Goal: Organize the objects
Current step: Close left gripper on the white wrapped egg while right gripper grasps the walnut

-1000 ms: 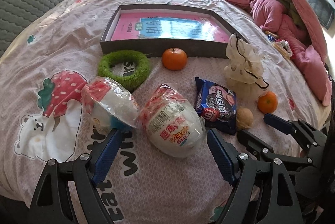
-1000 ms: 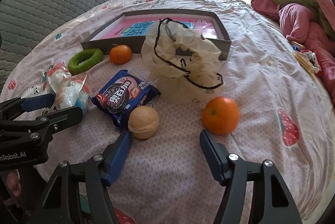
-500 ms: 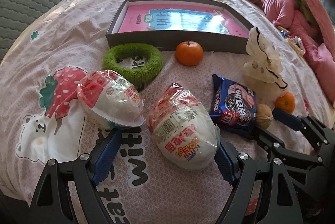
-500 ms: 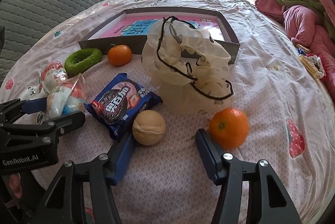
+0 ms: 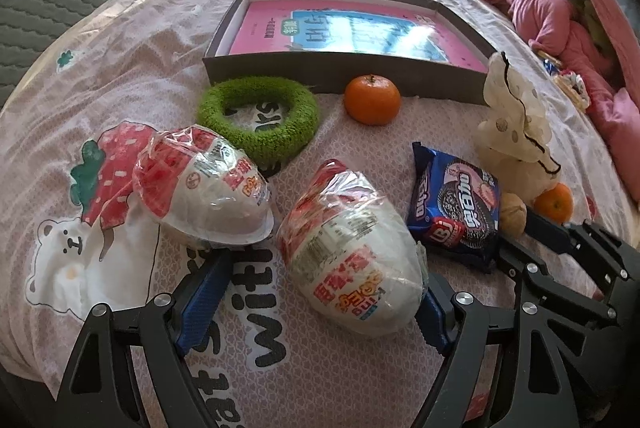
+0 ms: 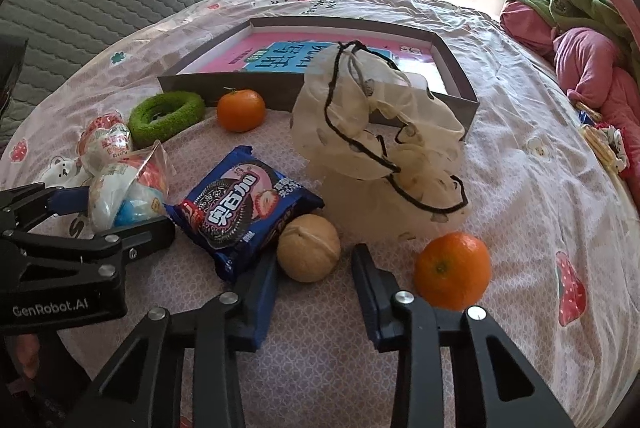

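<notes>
On the bed (image 5: 120, 40) with its pink cartoon-print sheet, the left hand-held gripper (image 5: 316, 292) is standing open, its blue fingers reaching either side of a white egg-shaped snack in crinkly clear wrap (image 5: 352, 260); the right pad is lying against the wrap, the left pad well clear. Just left of and beyond its left finger, a second wrapped white egg-shaped snack (image 5: 204, 188) is lying, and a fuzzy green ring (image 5: 260, 120) is sitting further ahead. Right of that hand-held gripper, a dark blue foil cookie packet (image 6: 244, 204) is resting. The right hand-held gripper (image 6: 316, 280) is closing its jaws around a round tan walnut-like ball (image 6: 308, 248), which is sitting between the fingers, the left one touching or nearly so, the right one apart. Just right of its right finger, a small orange mandarin (image 6: 452, 270) is lying; ahead, a cream gauze drawstring pouch (image 6: 380, 148) is slumping before a shallow grey cardboard tray (image 6: 456, 64).
</notes>
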Demonstrator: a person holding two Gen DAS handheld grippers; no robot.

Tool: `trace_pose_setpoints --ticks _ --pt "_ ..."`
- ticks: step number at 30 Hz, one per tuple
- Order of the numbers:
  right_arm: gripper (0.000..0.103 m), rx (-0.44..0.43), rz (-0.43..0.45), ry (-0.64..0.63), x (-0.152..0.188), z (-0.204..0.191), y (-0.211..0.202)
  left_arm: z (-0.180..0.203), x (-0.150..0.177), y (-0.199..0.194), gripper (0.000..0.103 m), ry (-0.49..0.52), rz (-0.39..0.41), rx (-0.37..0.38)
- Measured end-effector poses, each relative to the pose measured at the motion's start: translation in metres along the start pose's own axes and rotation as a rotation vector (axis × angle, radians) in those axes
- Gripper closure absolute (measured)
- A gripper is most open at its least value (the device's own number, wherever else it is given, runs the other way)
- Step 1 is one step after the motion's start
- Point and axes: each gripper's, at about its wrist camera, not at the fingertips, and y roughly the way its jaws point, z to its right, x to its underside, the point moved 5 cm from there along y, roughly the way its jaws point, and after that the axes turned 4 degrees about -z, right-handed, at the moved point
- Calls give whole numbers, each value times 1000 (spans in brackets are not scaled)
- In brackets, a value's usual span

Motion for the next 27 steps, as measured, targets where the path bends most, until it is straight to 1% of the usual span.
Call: trace_pose_setpoints --ticks 2,4,5,6,14,27 --pt "72 -8 4 3 0 0 -1 -1 0 0 28 -2 3 -4" --pt "72 -11 7 7 0 -1 -2 -2 0 0 44 -2 8 -1" --pt "72 -13 8 10 0 0 -3 -3 1 0 48 -3 8 -3" --pt "72 -16 9 14 1 0 -3 -3 1 0 54 -4 6 -6" --pt "72 -46 22 33 4 3 -10 -2 3 -11 55 -29 21 44" --pt "72 -81 70 65 6 16 -35 17 5 -39 55 -5 67 33"
